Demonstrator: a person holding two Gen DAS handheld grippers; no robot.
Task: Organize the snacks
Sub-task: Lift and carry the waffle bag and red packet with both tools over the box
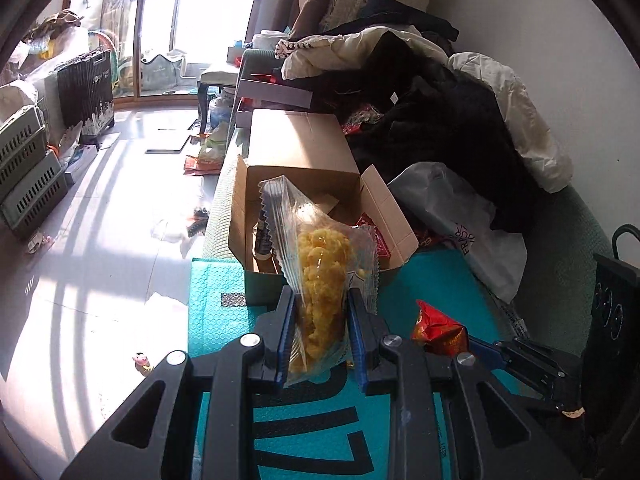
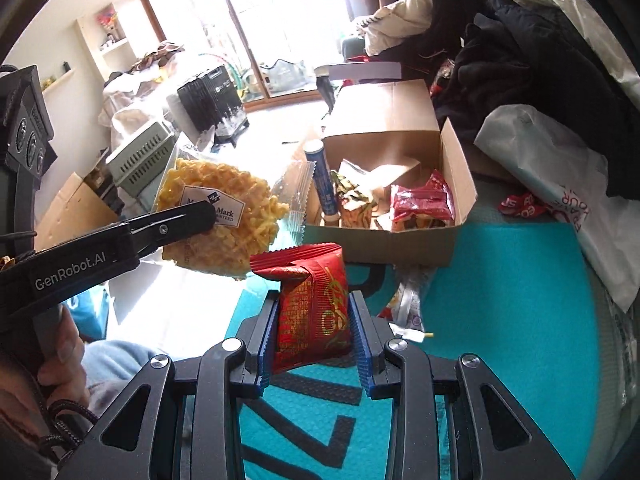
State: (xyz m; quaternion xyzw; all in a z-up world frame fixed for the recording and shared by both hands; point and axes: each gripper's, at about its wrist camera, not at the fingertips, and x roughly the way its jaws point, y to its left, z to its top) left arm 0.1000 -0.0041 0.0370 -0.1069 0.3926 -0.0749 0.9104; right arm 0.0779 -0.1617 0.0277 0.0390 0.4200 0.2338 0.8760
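A clear packet of yellow crisps [image 1: 320, 280] is clenched by the left gripper [image 1: 320, 312], a red snack packet [image 2: 316, 312] by the right gripper [image 2: 314, 328]; both are held above the teal mat [image 2: 500, 280], short of the open cardboard box's [image 2: 400, 240] near wall.

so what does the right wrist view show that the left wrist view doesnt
Only the right wrist view: the white label on the yellow snack bag, the blue tube standing in the cardboard box, the red packets inside it, and the person's hand on the left gripper's handle.

Only the left wrist view: the left gripper head-on, its fingers pressed on the yellow snack bag, and the floor with green crates.

Both: the box, the teal mat, the red snack packet in the right gripper, and the clothes pile.
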